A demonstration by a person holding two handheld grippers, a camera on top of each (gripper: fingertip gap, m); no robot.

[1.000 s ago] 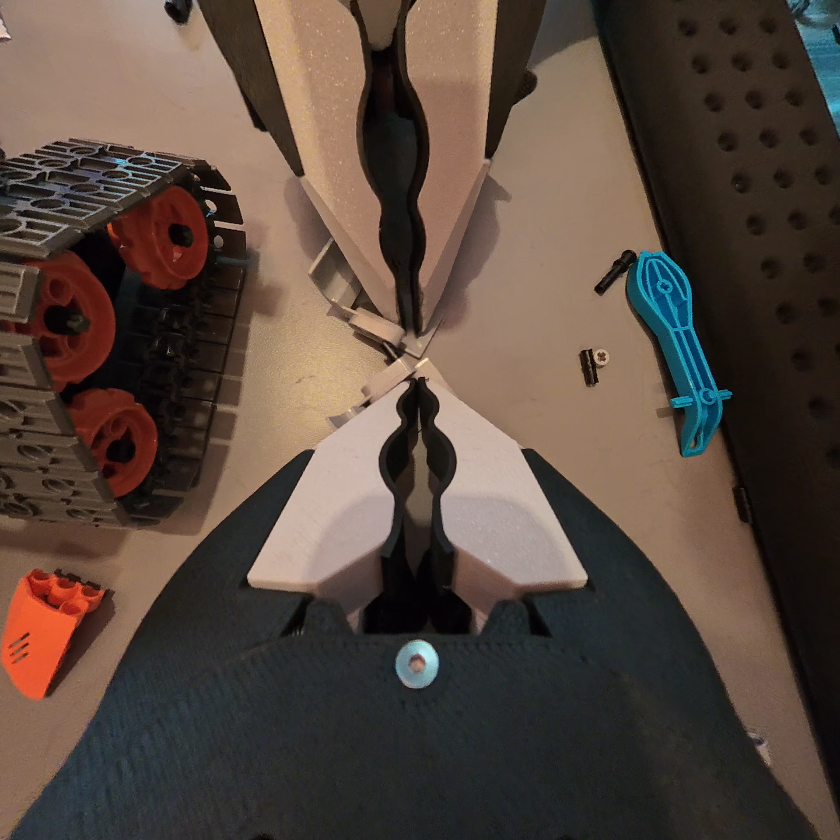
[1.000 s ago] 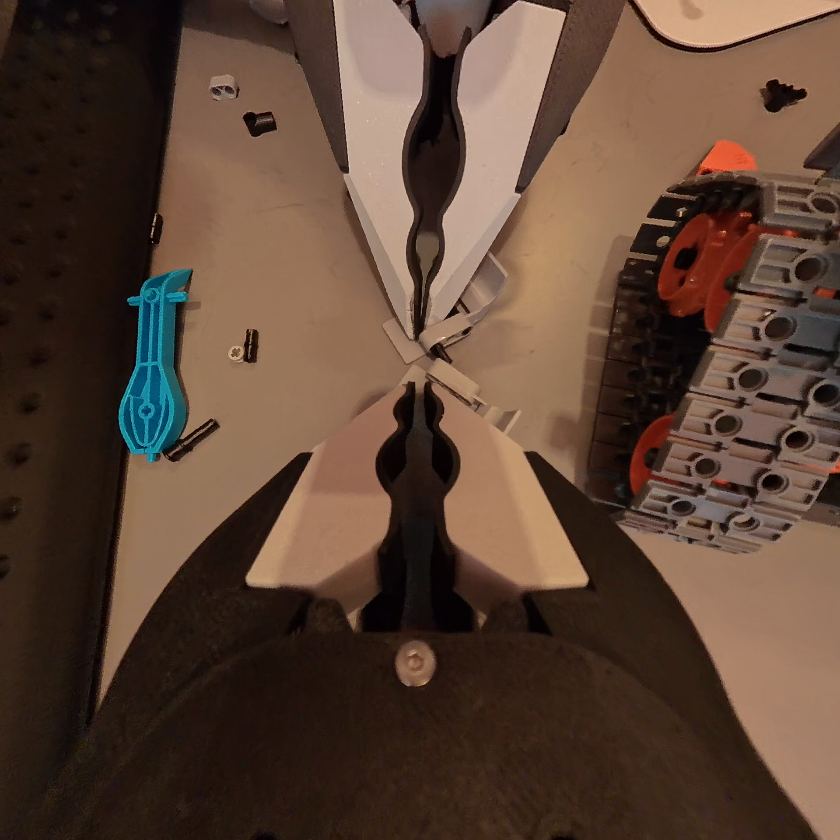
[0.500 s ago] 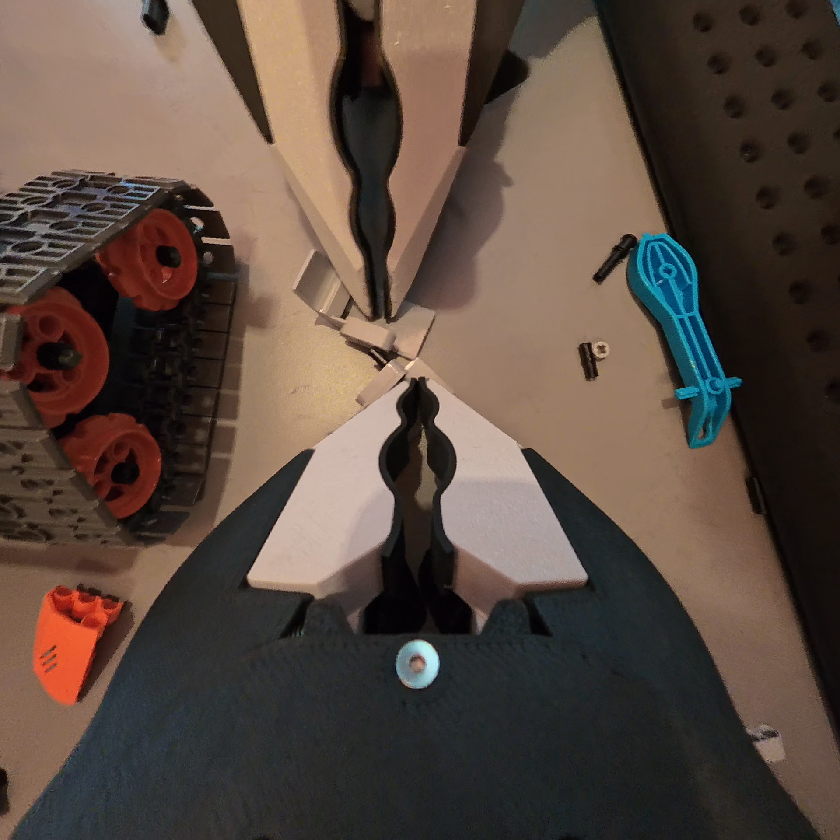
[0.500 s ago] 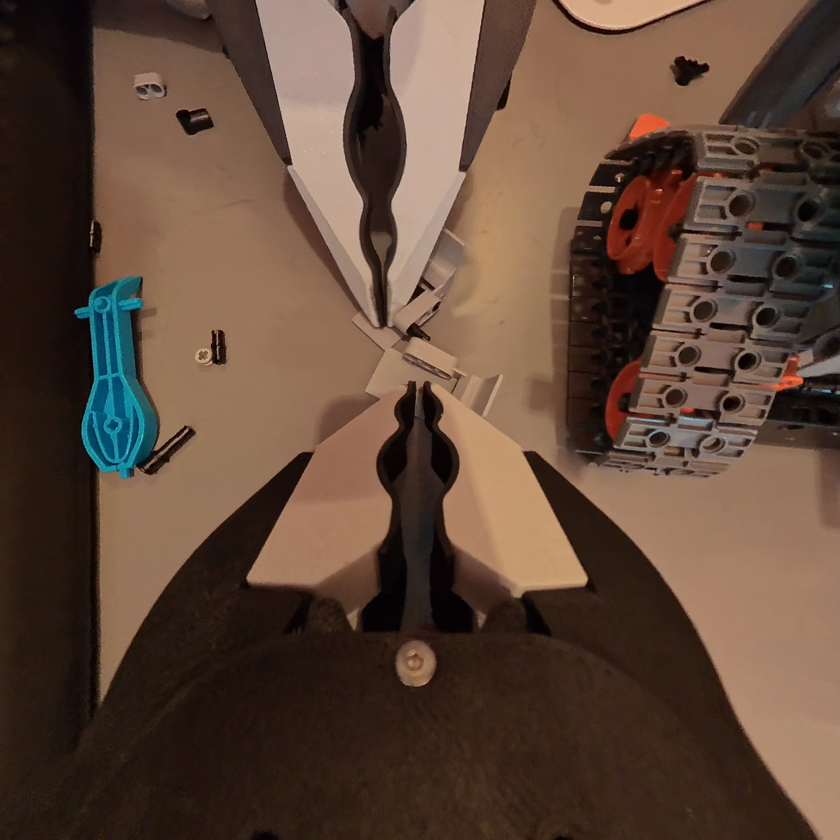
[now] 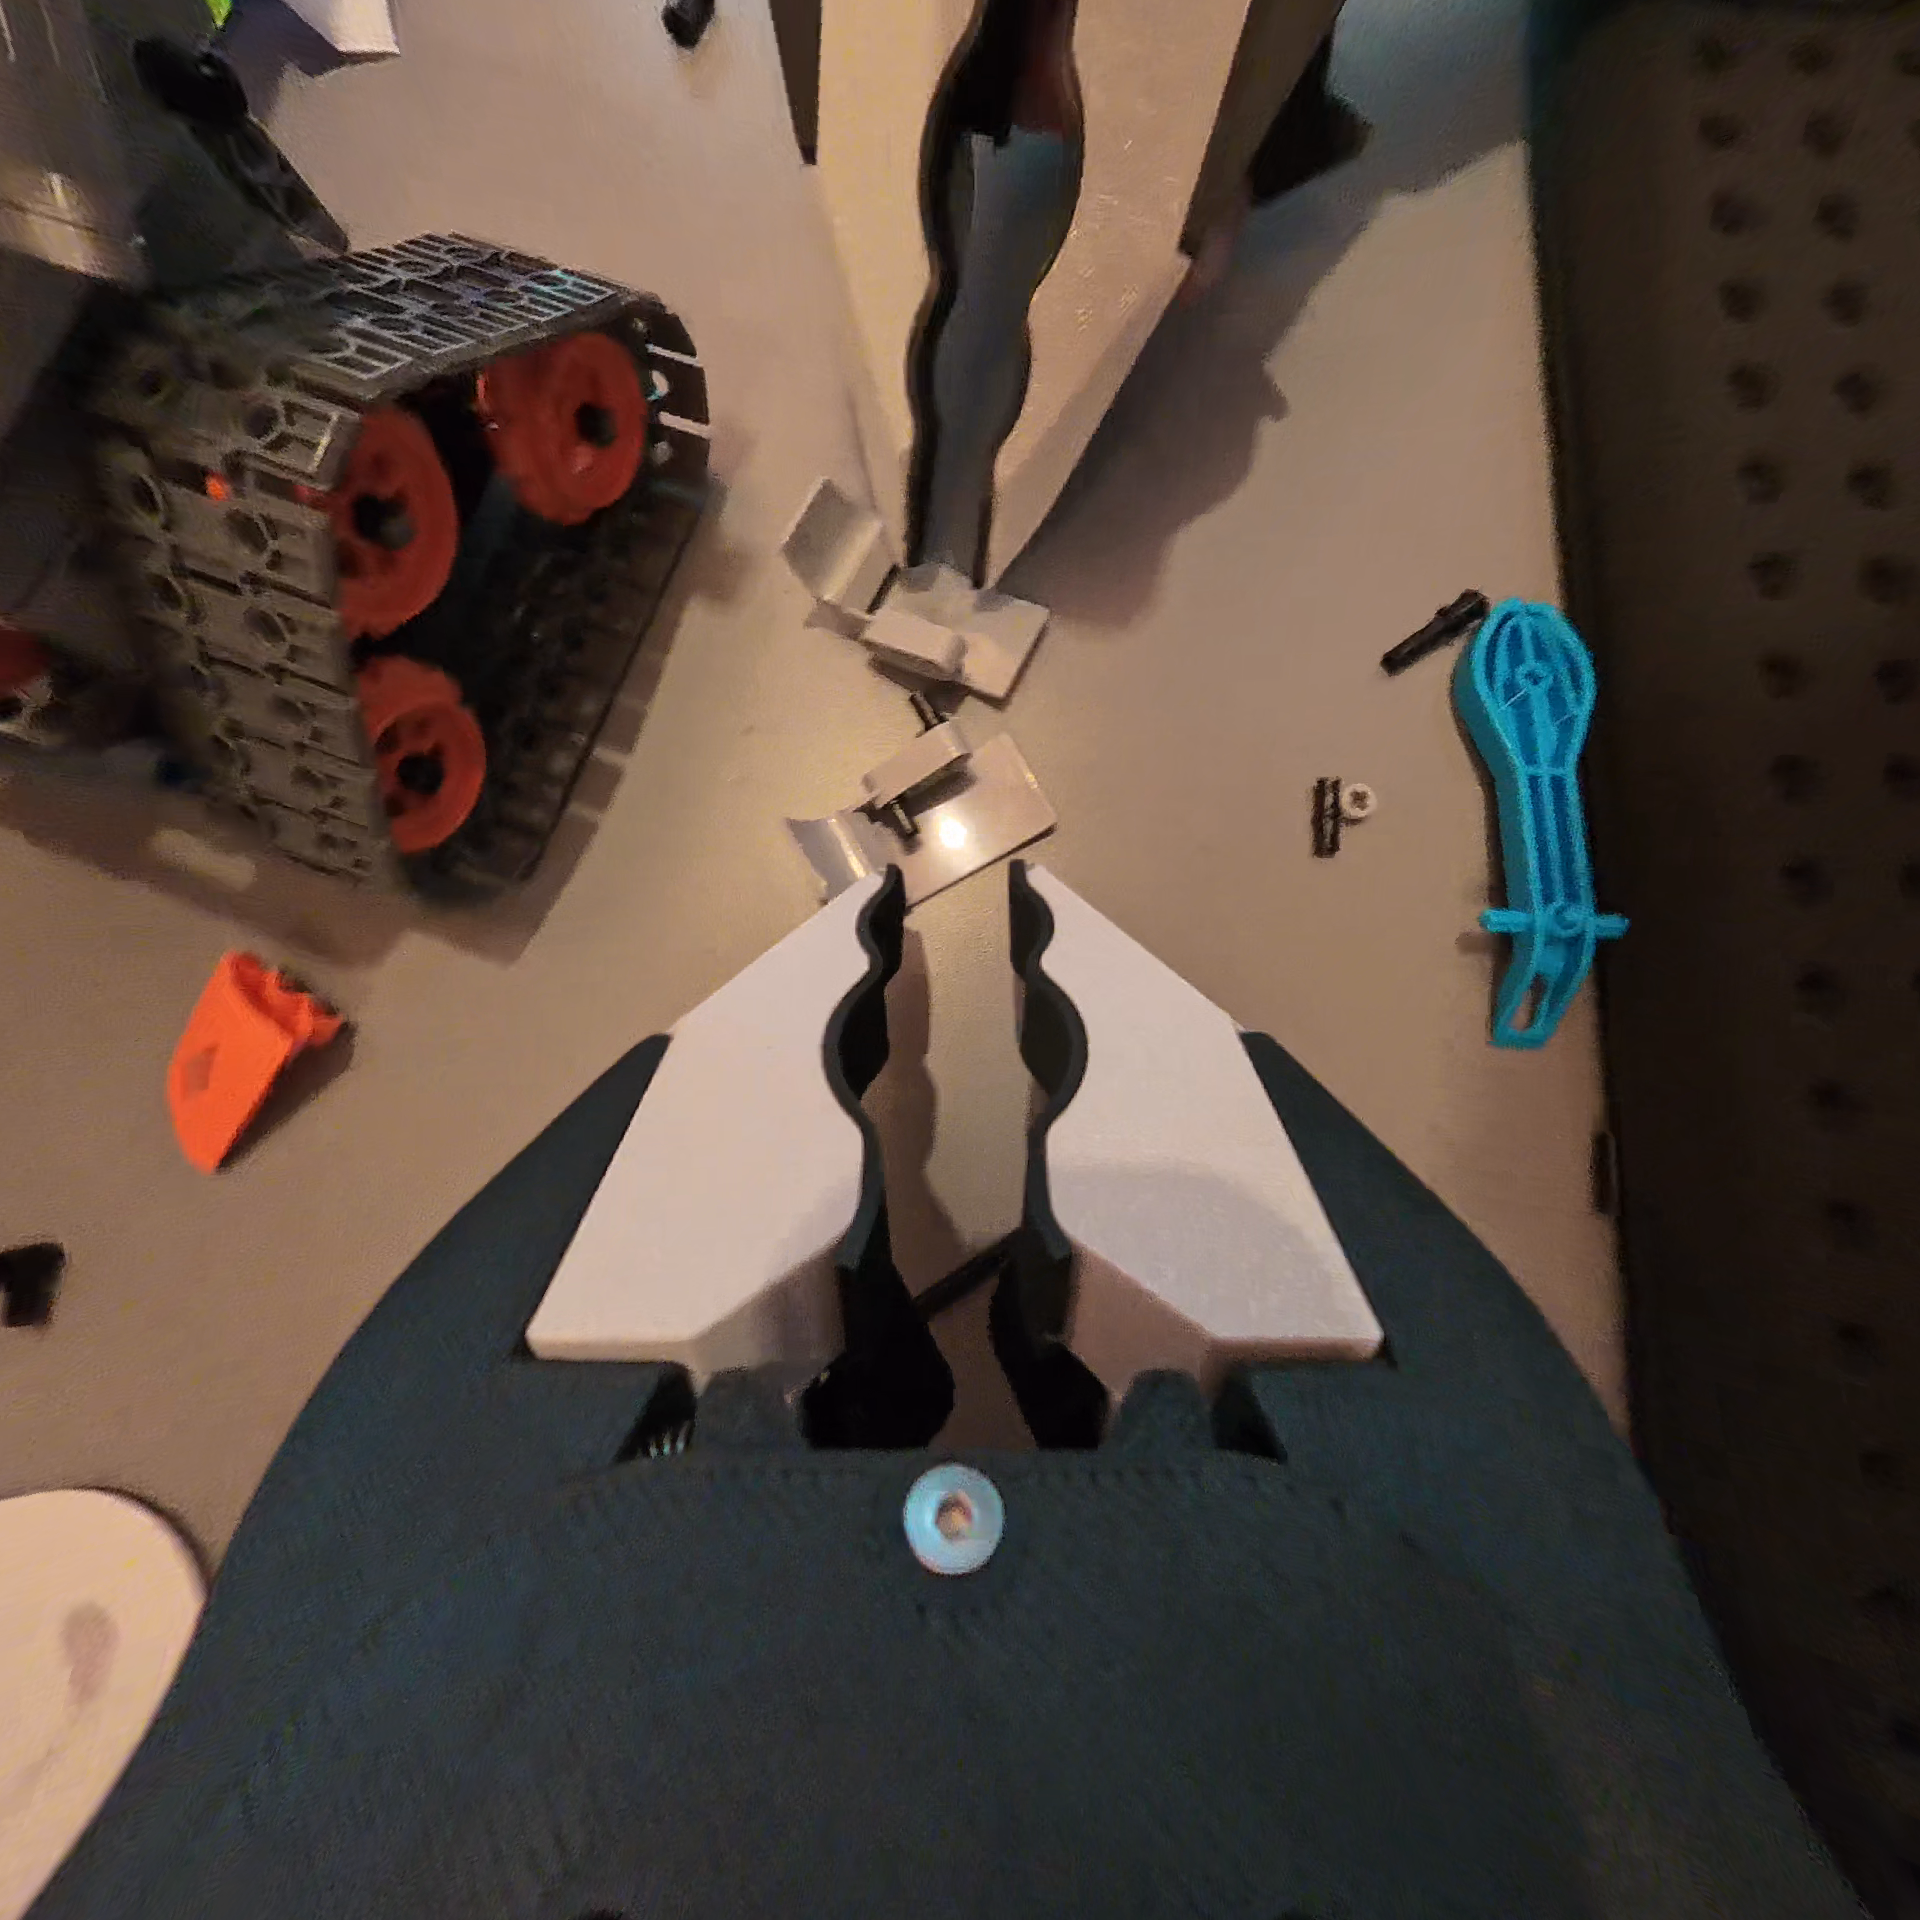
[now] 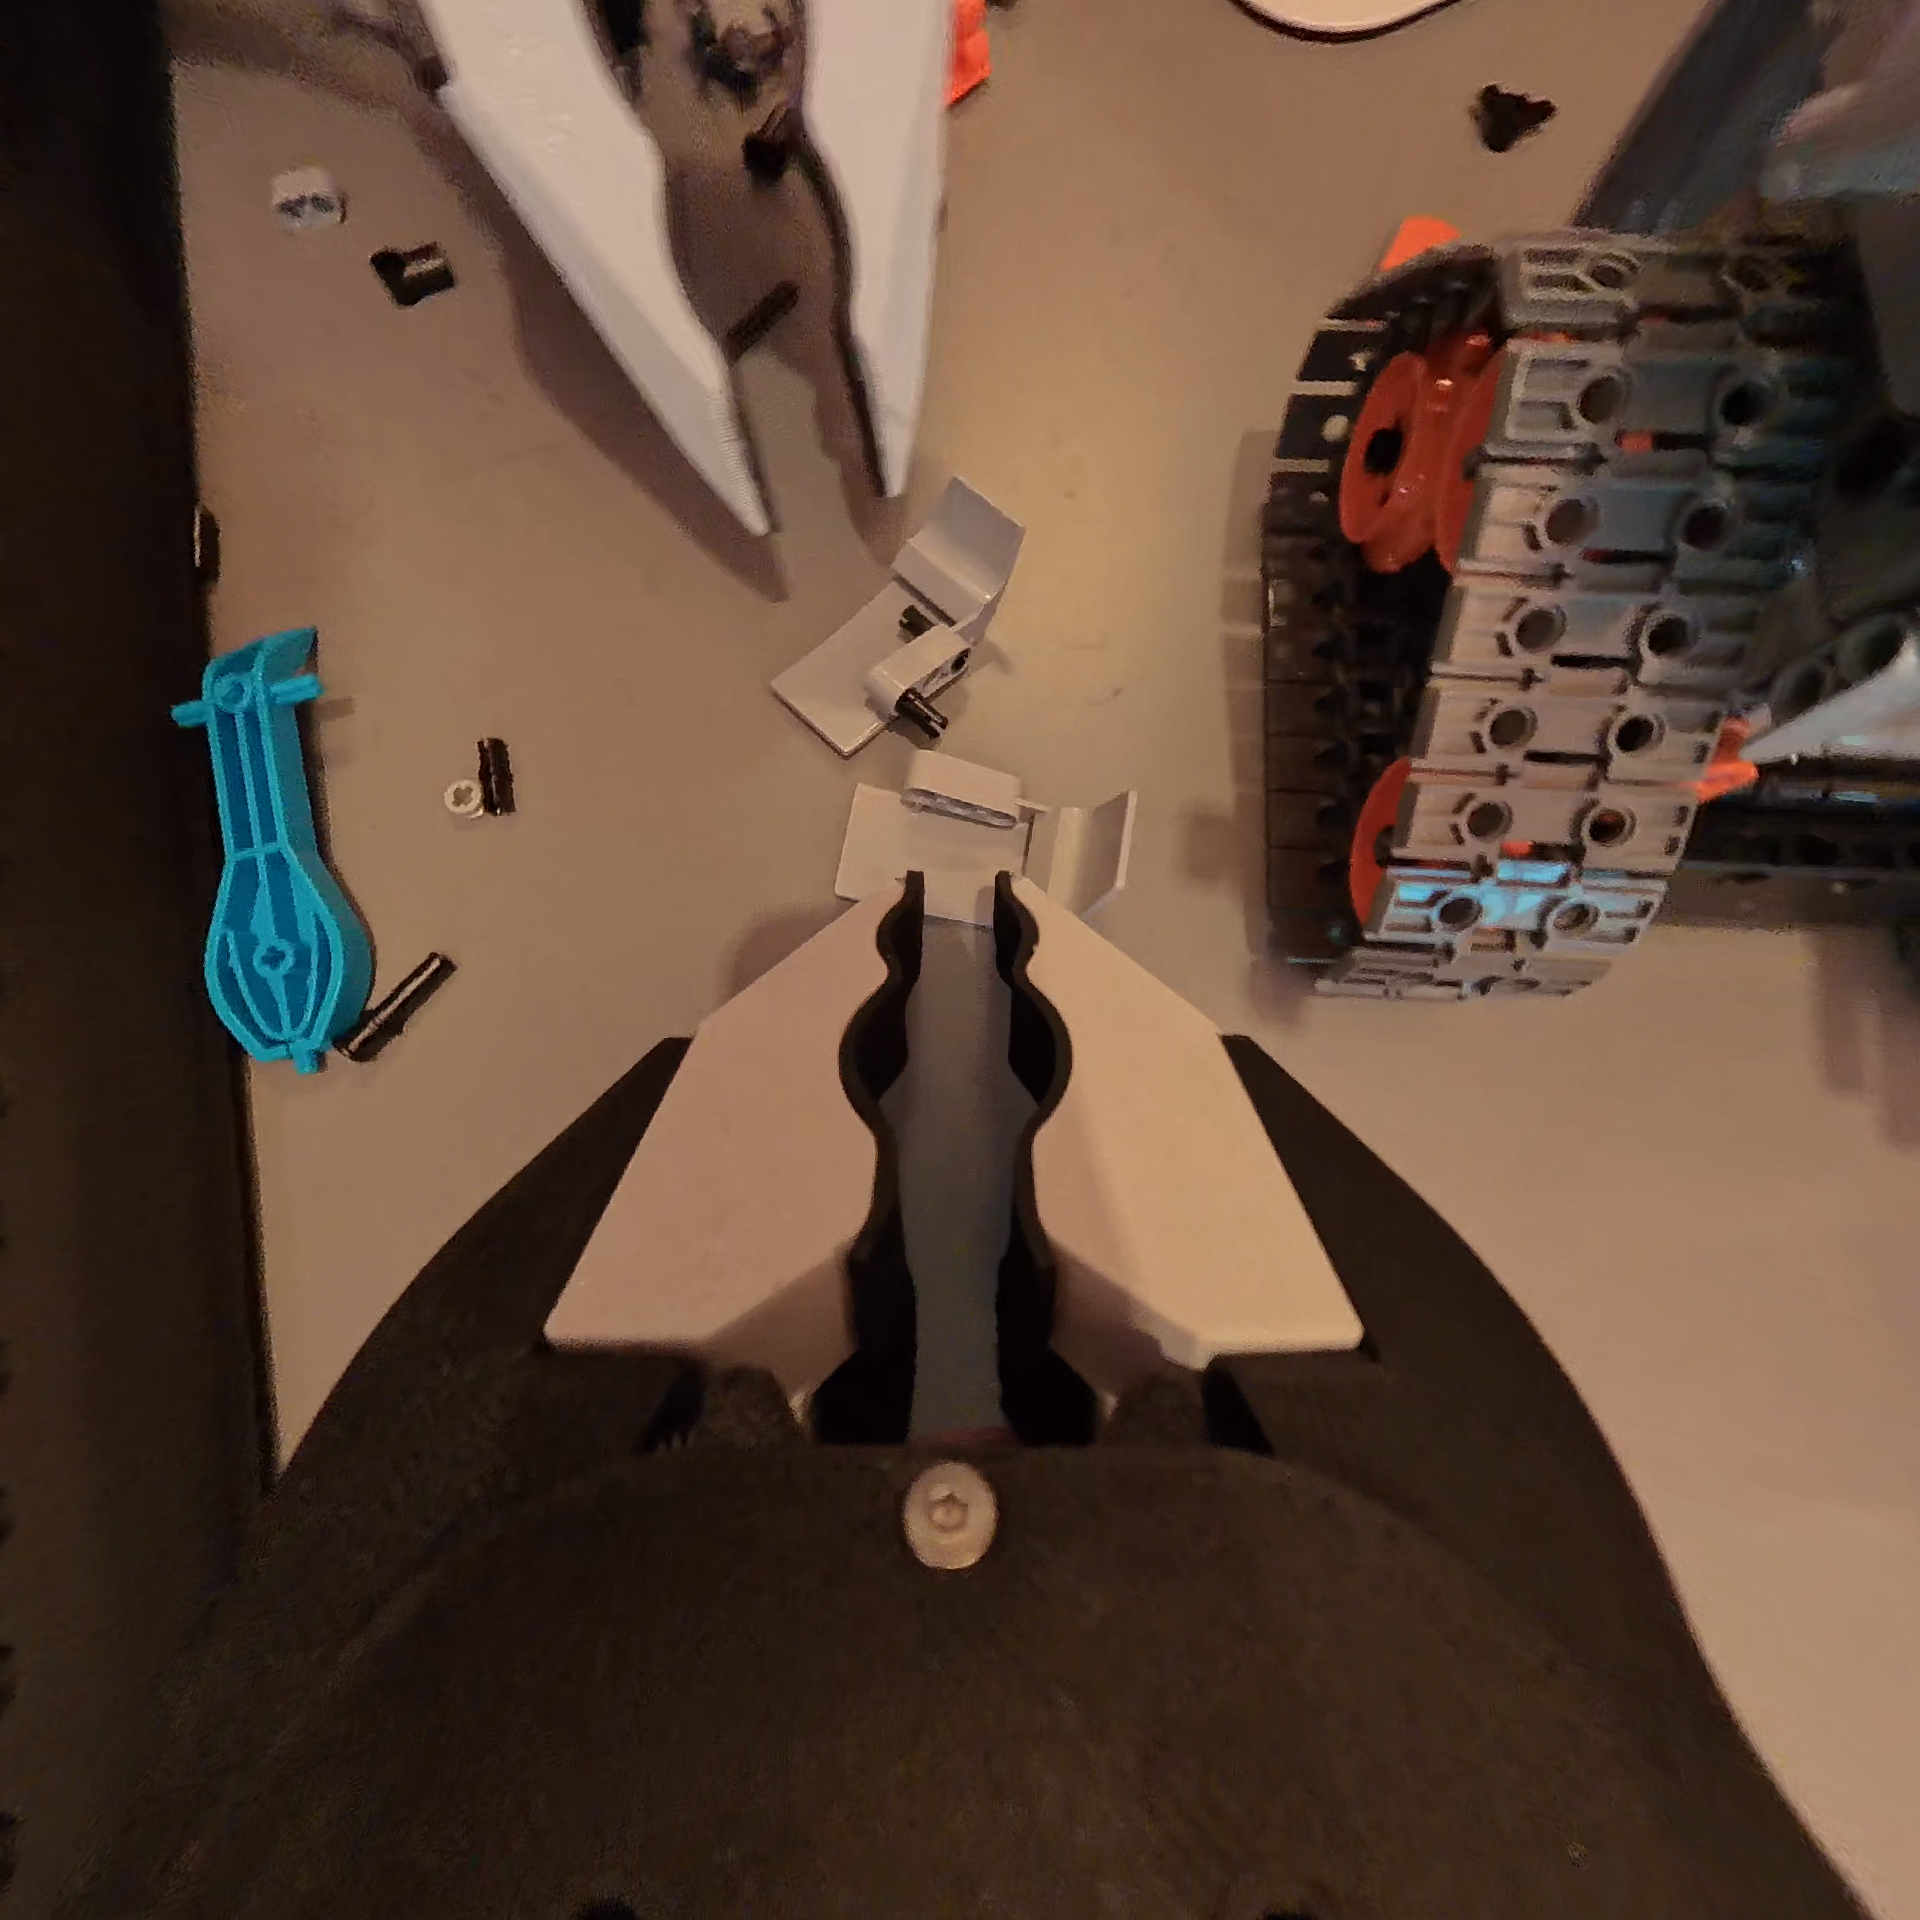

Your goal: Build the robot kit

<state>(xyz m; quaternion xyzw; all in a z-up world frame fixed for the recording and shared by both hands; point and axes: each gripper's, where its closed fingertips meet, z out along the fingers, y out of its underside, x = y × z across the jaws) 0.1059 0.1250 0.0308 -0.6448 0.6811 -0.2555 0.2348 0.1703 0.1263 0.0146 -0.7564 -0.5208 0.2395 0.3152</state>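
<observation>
Left gripper (image 5: 951,883) spread, tips just over one grey panel (image 5: 961,805). Right gripper (image 6: 951,894) spread, tips at second grey panel (image 6: 935,831). Panels apart on table (image 5: 1195,935). Tracked model (image 5: 416,582) beside; blue tool (image 5: 1532,800) opposite.

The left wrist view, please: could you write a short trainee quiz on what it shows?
1. True or false: the left gripper and the right gripper are both open.
2. The blue tool lies right beside: A the black perforated mat; B the orange brick; C a white plate.
3. Fill in: the wheels of the tracked model are ___ in colour.
Key: 1 true; 2 A; 3 orange.
</observation>
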